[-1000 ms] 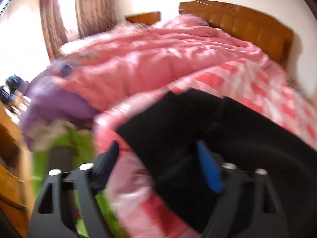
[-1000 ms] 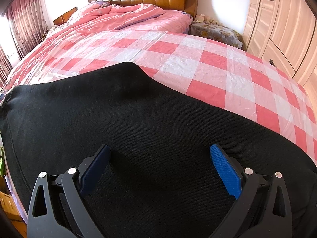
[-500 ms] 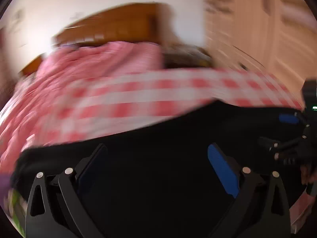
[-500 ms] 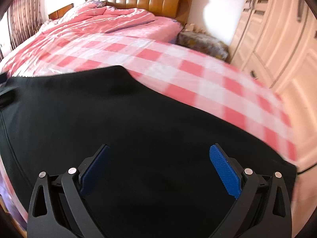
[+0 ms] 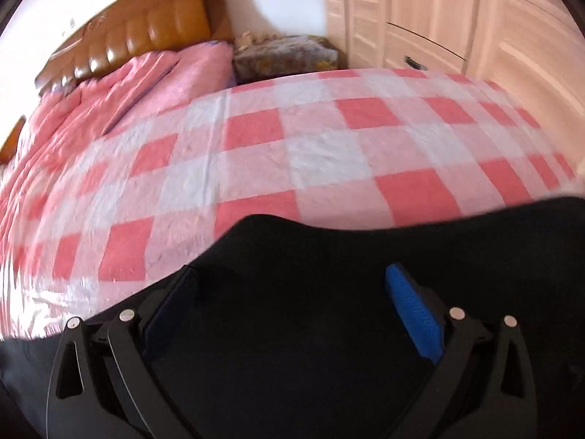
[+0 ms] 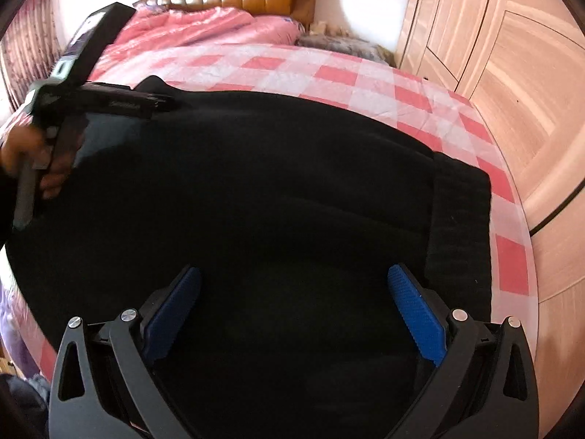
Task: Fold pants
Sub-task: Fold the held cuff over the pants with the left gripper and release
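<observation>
1. Black pants (image 6: 278, 190) lie spread flat on the pink checked bedsheet (image 6: 365, 84), near the bed's foot edge, folded band end toward the wardrobe (image 6: 512, 73).
2. Right gripper (image 6: 292, 292): fingers spread wide, above the pants, pinching nothing.
3. Left gripper (image 5: 289, 289): also spread, over the pants' far edge (slight blur).
4. Right view shows the left hand (image 6: 22, 157) on its handle, at the pants' left end.
5. Pink quilt (image 5: 109, 87) bunched by the headboard (image 5: 146, 33).
</observation>
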